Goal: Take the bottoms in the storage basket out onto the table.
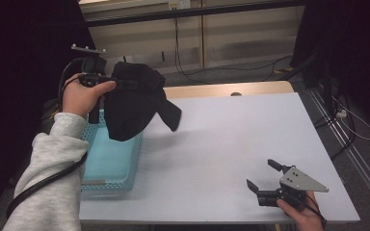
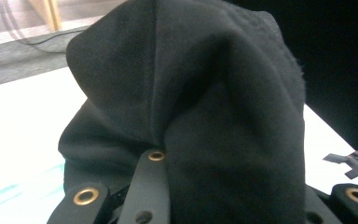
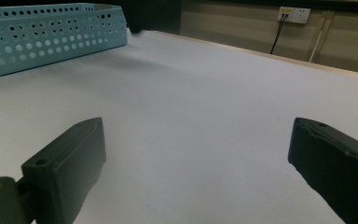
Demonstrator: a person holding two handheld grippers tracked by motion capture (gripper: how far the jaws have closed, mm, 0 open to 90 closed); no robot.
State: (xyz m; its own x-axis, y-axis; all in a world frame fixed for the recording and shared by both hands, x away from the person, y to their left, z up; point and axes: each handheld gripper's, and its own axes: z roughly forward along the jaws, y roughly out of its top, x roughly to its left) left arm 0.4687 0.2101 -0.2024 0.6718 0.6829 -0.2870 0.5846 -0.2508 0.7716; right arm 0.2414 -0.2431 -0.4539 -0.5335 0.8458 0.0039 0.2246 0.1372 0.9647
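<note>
A black cloth garment (image 1: 134, 98) hangs in the air above the light blue perforated basket (image 1: 107, 163) at the table's left, one flap trailing toward the table's middle. My left gripper (image 1: 121, 83) is shut on its upper edge. In the left gripper view the black cloth (image 2: 200, 107) drapes over the jaws and hides their tips. My right gripper (image 1: 262, 175) rests near the table's front right corner, held by a hand, jaws wide open with nothing between them. In the right gripper view its two black fingers (image 3: 70, 163) stand apart over bare white table.
The white table (image 1: 231, 139) stretches between basket and right gripper. The basket (image 3: 51, 35) lies far left in the right gripper view. Cables (image 1: 192, 72) run over the floor behind the table, and a wall socket (image 3: 294, 14) sits beyond its far edge.
</note>
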